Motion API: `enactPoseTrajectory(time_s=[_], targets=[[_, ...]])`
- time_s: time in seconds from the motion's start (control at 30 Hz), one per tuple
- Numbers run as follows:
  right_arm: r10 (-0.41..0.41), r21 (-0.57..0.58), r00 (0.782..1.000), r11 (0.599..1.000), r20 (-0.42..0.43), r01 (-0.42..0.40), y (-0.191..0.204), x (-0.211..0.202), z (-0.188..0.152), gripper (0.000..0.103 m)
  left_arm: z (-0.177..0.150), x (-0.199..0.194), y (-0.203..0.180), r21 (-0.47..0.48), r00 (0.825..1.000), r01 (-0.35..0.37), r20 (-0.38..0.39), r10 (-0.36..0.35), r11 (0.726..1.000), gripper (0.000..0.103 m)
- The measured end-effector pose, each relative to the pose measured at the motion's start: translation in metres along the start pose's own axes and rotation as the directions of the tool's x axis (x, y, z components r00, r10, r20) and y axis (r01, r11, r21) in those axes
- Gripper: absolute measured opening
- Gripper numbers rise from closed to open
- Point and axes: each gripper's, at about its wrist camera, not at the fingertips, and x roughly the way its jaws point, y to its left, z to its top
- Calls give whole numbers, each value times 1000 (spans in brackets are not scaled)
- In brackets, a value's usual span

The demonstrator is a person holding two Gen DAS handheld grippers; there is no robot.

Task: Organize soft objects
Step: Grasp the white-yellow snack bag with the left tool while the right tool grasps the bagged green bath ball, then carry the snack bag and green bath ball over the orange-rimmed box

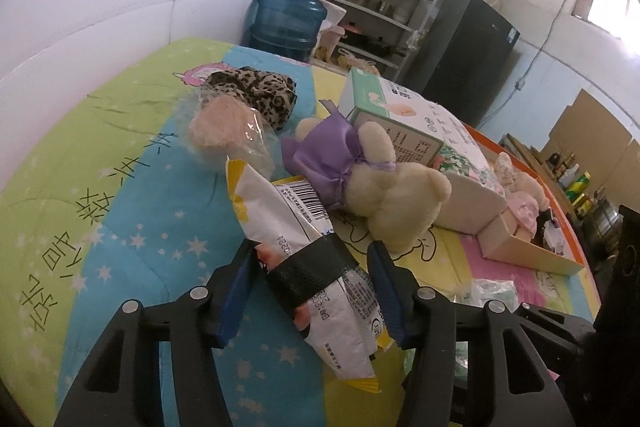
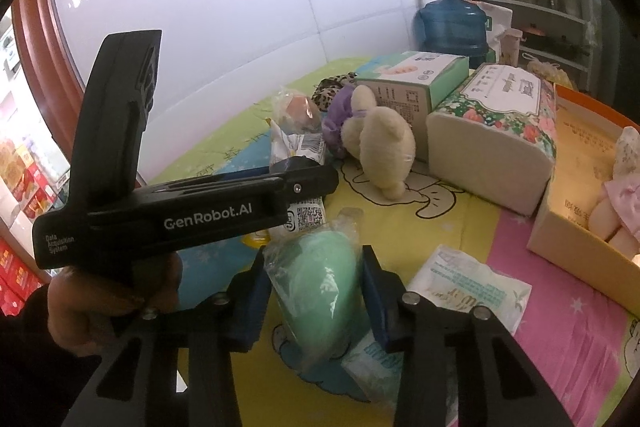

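My left gripper point(image 1: 312, 251) is shut on a white and yellow snack packet point(image 1: 304, 219) wrapped with black tape, which lies slanted on the bright quilt point(image 1: 120, 187). In the right wrist view my right gripper point(image 2: 314, 255) is shut on a mint green soft item in a clear bag point(image 2: 320, 287), with both blue pads against the wrap. Just behind the packet, a cream teddy bear in a purple dress point(image 1: 384, 195) lies face down. Further back are a pink fluffy item in a clear bag point(image 1: 224, 135) and a leopard-print cloth point(image 1: 256, 87).
A green and white carton point(image 2: 416, 83) and a floral tissue pack point(image 2: 492, 131) stand behind the bear. At the right, an open cardboard box point(image 2: 576, 187) holds a pink doll point(image 2: 616, 211). A wipes packet point(image 2: 468, 287) lies beside my right gripper. A water bottle point(image 1: 288, 19) stands by the wall.
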Motion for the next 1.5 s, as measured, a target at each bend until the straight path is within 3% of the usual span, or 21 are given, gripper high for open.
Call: enactPoseTrajectory(time_s=[0.87,1.17,1.5], targets=[[-33,-48,996,998,86,37,33,-36,6,42,7,-56,3,28,991,13,131,-16,1000,57],[-43,-25,989,999,143,47,30,-63,9,42,12,-69,-11,60,986,32,160,-42,998,57],[-131,33,968,991,214,127,4,-96,15,42,20,-72,-37,116,982,63,168,-82,991,57]])
